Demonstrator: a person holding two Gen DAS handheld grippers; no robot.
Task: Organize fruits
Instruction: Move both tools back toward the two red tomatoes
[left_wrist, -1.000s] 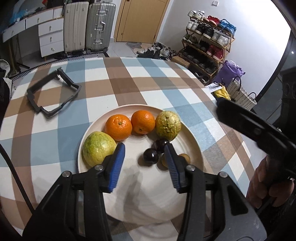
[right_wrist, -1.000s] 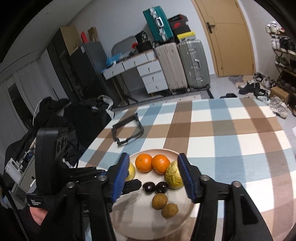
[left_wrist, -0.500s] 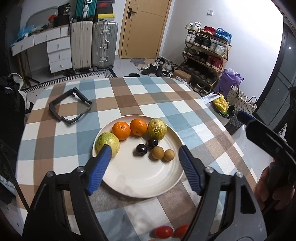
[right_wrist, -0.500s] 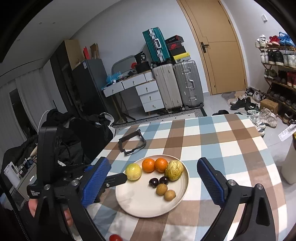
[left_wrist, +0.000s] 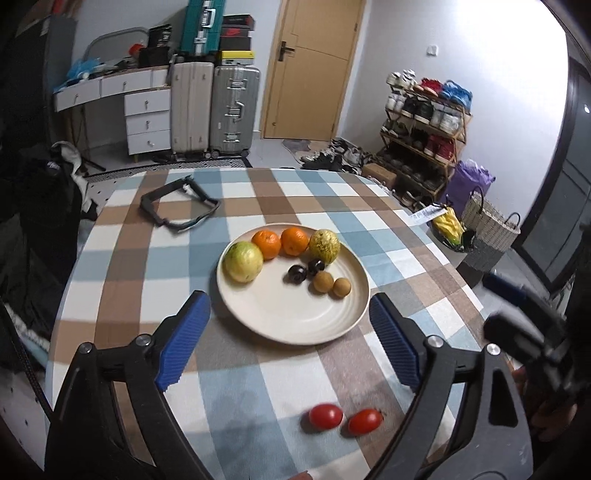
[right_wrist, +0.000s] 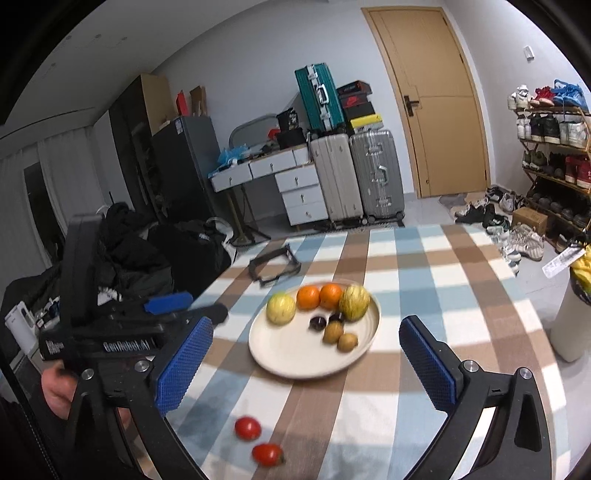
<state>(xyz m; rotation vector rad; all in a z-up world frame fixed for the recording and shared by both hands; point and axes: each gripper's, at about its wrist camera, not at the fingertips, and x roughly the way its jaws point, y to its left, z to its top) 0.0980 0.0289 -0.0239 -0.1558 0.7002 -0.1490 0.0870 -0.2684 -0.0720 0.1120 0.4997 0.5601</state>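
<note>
Round table draped in a matte blue, brown and white checked cloth (left_wrist: 258, 206). Near its middle, a smooth cream round plate with a shallow raised rim (left_wrist: 295, 325). Across the plate's far side, left to right: a yellow-green round guava (left_wrist: 243, 261), two dimpled orange mandarins (left_wrist: 280, 242), a bumpy yellow-green oval fruit (left_wrist: 324, 246). Just nearer, two glossy dark plums (left_wrist: 306, 270) and two dull tan round longans (left_wrist: 331, 284), each pair touching. Off the plate on the near cloth, two shiny red oval tomatoes (left_wrist: 343, 418), side by side. Far left, an angular black plastic frame (left_wrist: 177, 206) lying flat. Left gripper (left_wrist: 291, 339) spread wide, ridged blue pads (left_wrist: 184, 336) empty, above the plate's near rim. Right gripper (right_wrist: 306, 365) likewise gaping, holding nothing.
</note>
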